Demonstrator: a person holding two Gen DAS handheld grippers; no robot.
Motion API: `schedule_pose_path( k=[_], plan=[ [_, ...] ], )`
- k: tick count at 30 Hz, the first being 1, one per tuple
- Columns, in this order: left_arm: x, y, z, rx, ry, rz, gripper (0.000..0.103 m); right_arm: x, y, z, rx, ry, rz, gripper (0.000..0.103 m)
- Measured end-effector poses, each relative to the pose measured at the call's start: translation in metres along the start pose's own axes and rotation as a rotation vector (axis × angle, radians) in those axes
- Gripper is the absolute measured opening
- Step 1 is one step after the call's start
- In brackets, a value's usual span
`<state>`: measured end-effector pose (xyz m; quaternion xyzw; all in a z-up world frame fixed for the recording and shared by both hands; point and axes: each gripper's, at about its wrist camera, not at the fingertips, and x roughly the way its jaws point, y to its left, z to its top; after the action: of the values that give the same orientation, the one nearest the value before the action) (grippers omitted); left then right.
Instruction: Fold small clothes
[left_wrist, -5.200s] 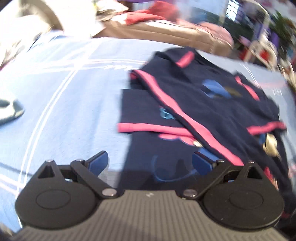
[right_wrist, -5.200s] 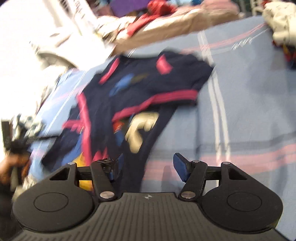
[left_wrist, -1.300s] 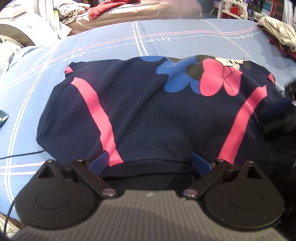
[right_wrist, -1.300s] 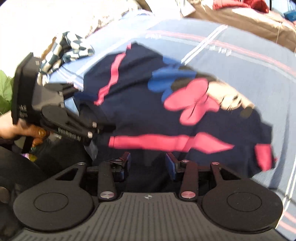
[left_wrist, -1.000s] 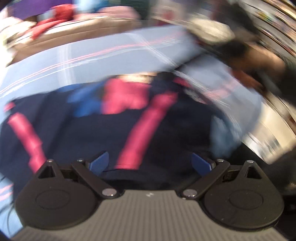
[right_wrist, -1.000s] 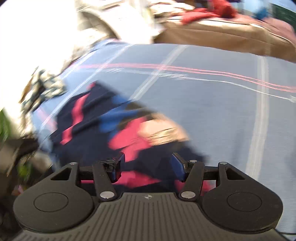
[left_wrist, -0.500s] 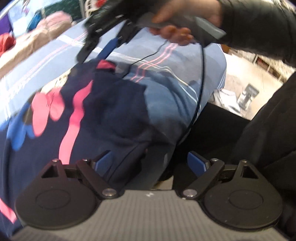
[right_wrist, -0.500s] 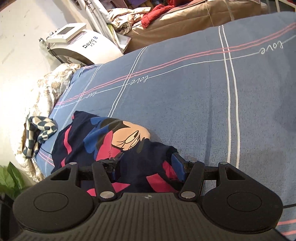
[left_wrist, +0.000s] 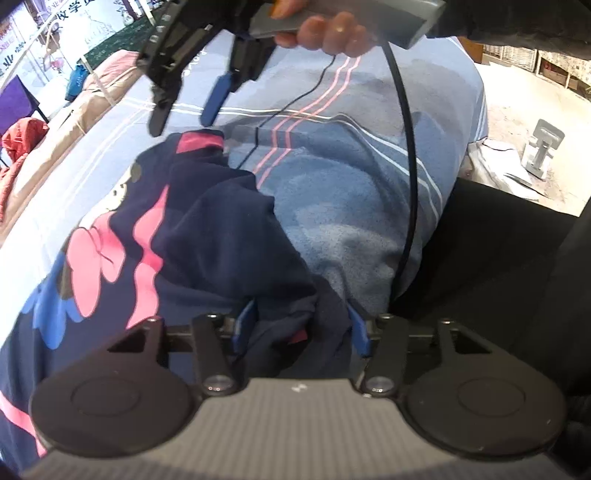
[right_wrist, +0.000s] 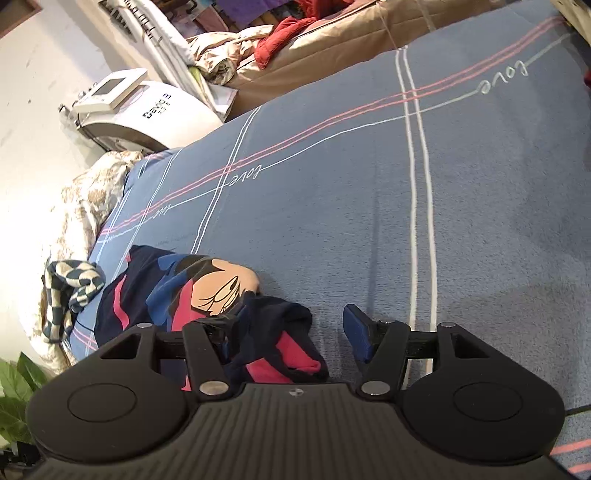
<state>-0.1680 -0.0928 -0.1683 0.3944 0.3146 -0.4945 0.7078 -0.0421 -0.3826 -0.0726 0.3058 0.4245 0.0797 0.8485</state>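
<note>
Two tongs are in my hands, and both are down by the little dark blue top (left_wrist: 207, 236) that lies on the blue bed cover (left_wrist: 354, 192) near the edge of the bed. The top has pink stripes, a big pink bow and a cartoon mouse face (right_wrist: 221, 288) on it. My left tongs (left_wrist: 301, 325) have just been closing, and a bunched fold of the top's hem sits between the two blue fingertips (left_wrist: 245, 319). The cloth fills most of the gap, but I cannot tell if the pads are pressing on it yet. From this side I can see my right hand (left_wrist: 328, 33) up high, holding the grey handle of my right tongs (left_wrist: 184, 107), with a black cable (left_wrist: 410, 177) hanging down from it. Those tongs hang just above the far pink cuff (left_wrist: 199, 142) of the top, with their tips apart. In the view from my right tongs (right_wrist: 291, 332), the gap between the tips is wide. A pink and dark blue corner of the top lies in the gap near the left tip, and the right tip (right_wrist: 356, 332) is over bare bed cover, touching nothing. The bed cover has white and pink lines and the word "love" on it. A checked cloth (right_wrist: 70, 291) lies at the left edge of the bed, apart from the top. A white machine (right_wrist: 144, 110) stands past the far corner of the bed.
</note>
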Motion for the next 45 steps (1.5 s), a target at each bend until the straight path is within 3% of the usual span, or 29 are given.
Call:
schedule_pose_path(
  k=[6,10,12,16,19,21,23,24,26,29,32,36,40,45],
  plan=[
    [-0.011,0.019,-0.005,-0.128,-0.027,-0.040,0.030,0.002,-0.001,-0.002,-0.021,0.045,-0.003,0.095],
    [-0.020,0.029,-0.006,-0.190,-0.050,-0.068,0.025,0.001,-0.010,0.004,0.024,0.011,-0.032,0.103],
    [-0.018,0.034,-0.007,-0.223,-0.049,-0.086,0.023,0.003,-0.016,0.007,0.061,0.017,-0.003,0.103],
    [-0.021,0.040,-0.011,-0.277,-0.056,-0.121,0.022,0.017,-0.020,0.005,0.101,0.111,0.058,0.103],
    [-0.019,0.054,-0.016,-0.358,-0.069,-0.170,0.021,0.019,-0.015,0.001,0.123,0.149,0.190,0.103],
    [-0.020,0.065,-0.020,-0.423,-0.081,-0.214,0.020,0.023,-0.008,-0.001,0.095,0.183,0.182,0.103],
    [-0.019,0.075,-0.026,-0.487,-0.088,-0.255,0.019,0.029,-0.005,-0.003,0.081,0.205,0.118,0.060],
    [-0.019,0.081,-0.029,-0.519,-0.095,-0.272,0.018,0.030,-0.006,-0.003,0.091,0.211,0.113,0.027],
    [-0.022,0.091,-0.036,-0.581,-0.114,-0.298,0.017,0.027,-0.006,-0.002,0.109,0.200,0.127,0.020],
    [-0.031,0.105,-0.046,-0.670,-0.150,-0.320,0.016,0.015,0.009,0.007,0.116,0.170,0.153,0.017],
    [-0.046,0.127,-0.066,-0.799,-0.198,-0.324,0.016,0.004,0.039,0.025,0.114,0.135,0.235,0.016],
    [-0.079,0.158,-0.108,-0.957,-0.263,-0.231,0.016,0.024,0.105,0.048,0.045,0.156,0.288,0.015],
    [-0.112,0.183,-0.166,-1.121,-0.314,-0.097,0.016,0.076,0.164,0.067,0.028,0.190,0.311,0.015],
    [-0.133,0.202,-0.225,-1.256,-0.275,0.124,0.015,0.151,0.210,0.077,0.044,0.232,0.257,0.015]
  ],
)
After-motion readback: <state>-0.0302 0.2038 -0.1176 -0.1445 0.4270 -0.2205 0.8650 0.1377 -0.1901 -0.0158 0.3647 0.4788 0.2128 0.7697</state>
